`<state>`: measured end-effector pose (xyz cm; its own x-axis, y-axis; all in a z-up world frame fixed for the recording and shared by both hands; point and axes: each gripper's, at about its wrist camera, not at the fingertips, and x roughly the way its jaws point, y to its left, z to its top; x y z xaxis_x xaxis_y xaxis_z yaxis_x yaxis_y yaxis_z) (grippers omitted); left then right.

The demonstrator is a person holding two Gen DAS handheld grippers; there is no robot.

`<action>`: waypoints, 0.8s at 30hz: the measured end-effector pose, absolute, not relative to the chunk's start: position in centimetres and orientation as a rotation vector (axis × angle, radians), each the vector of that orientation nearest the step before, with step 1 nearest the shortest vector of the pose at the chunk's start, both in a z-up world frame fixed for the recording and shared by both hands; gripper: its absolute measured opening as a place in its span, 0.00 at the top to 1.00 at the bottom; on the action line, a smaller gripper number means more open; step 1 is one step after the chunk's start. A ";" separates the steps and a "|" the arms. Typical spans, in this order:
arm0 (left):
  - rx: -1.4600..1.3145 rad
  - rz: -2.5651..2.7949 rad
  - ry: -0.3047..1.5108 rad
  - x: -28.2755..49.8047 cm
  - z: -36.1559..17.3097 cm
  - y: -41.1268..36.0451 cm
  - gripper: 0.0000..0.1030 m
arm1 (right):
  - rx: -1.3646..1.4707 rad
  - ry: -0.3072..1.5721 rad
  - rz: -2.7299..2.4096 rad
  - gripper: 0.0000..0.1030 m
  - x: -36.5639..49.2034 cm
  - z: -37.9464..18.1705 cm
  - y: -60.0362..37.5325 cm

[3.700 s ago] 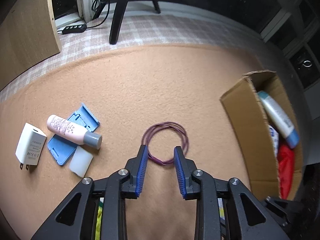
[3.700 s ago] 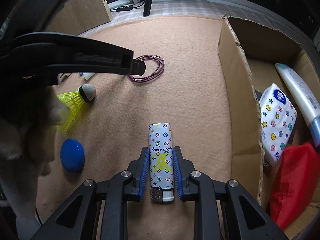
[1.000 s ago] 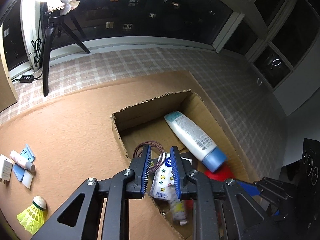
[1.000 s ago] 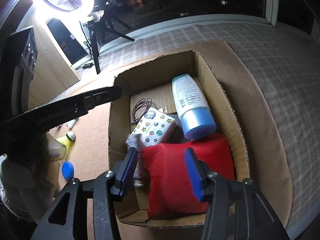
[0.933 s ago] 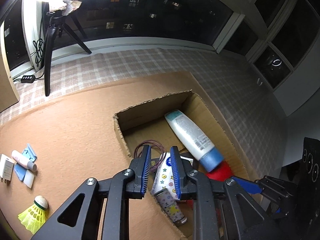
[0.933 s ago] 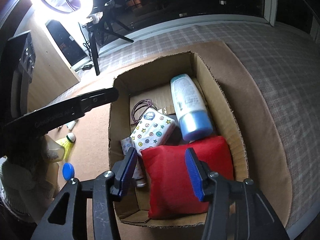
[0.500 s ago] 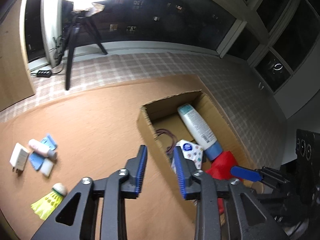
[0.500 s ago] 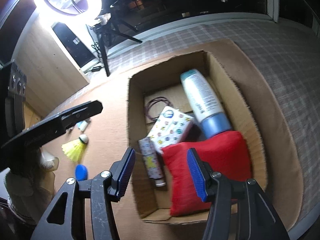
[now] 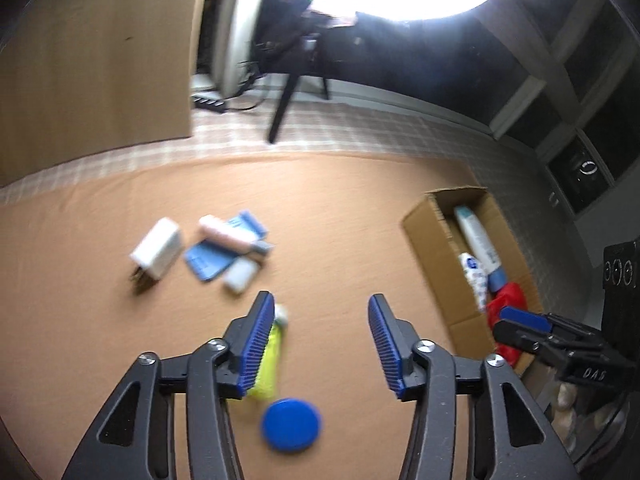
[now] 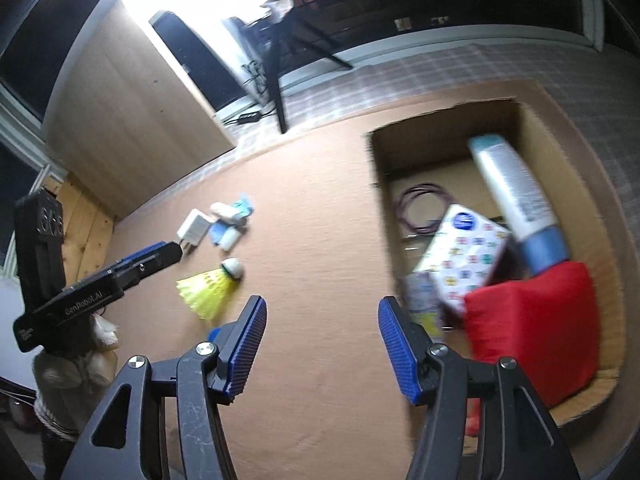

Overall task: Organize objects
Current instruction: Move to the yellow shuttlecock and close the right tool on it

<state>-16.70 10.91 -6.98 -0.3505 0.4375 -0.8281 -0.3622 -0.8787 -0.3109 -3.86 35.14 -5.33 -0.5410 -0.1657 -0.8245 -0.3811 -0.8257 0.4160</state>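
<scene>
Both empty, jaws opening: left hand-held gripper [image 9: 316,330] nearer; shuttlecock [image 9: 269,360] by its left finger, long axis up-frame; right hand-held gripper [image 10: 320,346] farther, near cardboard box [image 10: 378,152].

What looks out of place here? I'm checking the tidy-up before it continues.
Loose items on the tan mat: yellow shuttlecock, round blue lid, white charger, pink tube lying across a blue plastic holder. The cardboard box contents are jumbled, not damaged.
</scene>
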 end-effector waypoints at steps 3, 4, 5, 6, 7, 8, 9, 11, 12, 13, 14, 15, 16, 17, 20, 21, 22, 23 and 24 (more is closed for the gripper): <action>-1.438 2.228 -0.112 -16.9 -7.9 8.7 0.43 | -1.457 0.877 2.520 0.38 -5.2 -5.4 33.7; -1.448 2.218 -0.112 -16.9 -8.3 7.9 0.41 | -1.469 0.881 2.526 0.37 -5.9 -5.4 33.1; -1.451 2.211 -0.110 -16.8 -8.5 7.7 0.40 | -1.479 0.883 2.527 0.35 -6.4 -5.5 32.6; -1.454 2.204 -0.106 -16.8 -8.8 7.3 0.38 | -1.486 0.885 2.527 0.34 -6.8 -5.6 32.3; -1.459 2.197 -0.096 -16.8 -9.1 7.0 0.38 | -1.506 0.893 2.525 0.33 -7.5 -5.8 31.8; -1.463 2.185 -0.085 -16.7 -9.4 6.8 0.37 | -1.518 0.901 2.523 0.33 -7.9 -6.0 31.6; -1.466 2.176 -0.075 -16.7 -9.6 6.8 0.36 | -1.530 0.913 2.518 0.33 -8.4 -6.2 31.3; -1.470 2.158 -0.050 -16.6 -10.0 6.7 0.34 | -1.561 0.960 2.504 0.32 -9.4 -6.9 30.7; -1.469 2.147 -0.042 -16.6 -10.3 6.8 0.33 | -1.575 0.993 2.496 0.32 -9.9 -7.4 30.4; -1.469 2.135 -0.039 -16.6 -10.6 6.7 0.32 | -1.584 1.021 2.486 0.32 -10.4 -7.8 30.2; -1.472 2.129 -0.038 -16.7 -10.8 6.6 0.32 | -1.591 1.042 2.477 0.32 -10.7 -8.1 30.1; -1.475 2.121 -0.035 -16.7 -11.1 6.6 0.32 | -1.601 1.070 2.465 0.32 -11.2 -8.5 29.9; -1.478 2.115 -0.027 -16.8 -11.3 6.5 0.32 | -1.606 1.087 2.458 0.32 -11.4 -8.7 29.9; -1.480 2.109 -0.020 -16.8 -11.5 6.6 0.32 | -1.616 1.119 2.440 0.32 -11.9 -9.3 29.8; -1.487 2.084 0.001 -17.0 -12.1 6.8 0.32 | -1.641 1.201 2.399 0.32 -12.8 -10.4 29.6; -1.486 2.079 0.009 -17.1 -12.2 6.9 0.32 | -1.646 1.213 2.391 0.32 -13.0 -10.6 29.5; -1.485 2.073 0.017 -17.1 -12.4 7.1 0.32 | -1.652 1.222 2.379 0.32 -13.3 -11.0 29.3; -1.487 2.066 0.020 -17.2 -12.6 7.2 0.32 | -1.656 1.221 2.375 0.32 -13.6 -11.2 29.2; -1.489 2.059 0.021 -17.3 -12.8 7.3 0.32 | -1.662 1.218 2.370 0.32 -13.8 -11.4 29.1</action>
<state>-17.28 7.32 -12.76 -0.1984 0.4491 -0.8712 -0.4666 -0.8249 -0.3190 -13.83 29.08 -11.35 -0.4399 -0.4097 -0.7991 -0.4112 -0.6992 0.5848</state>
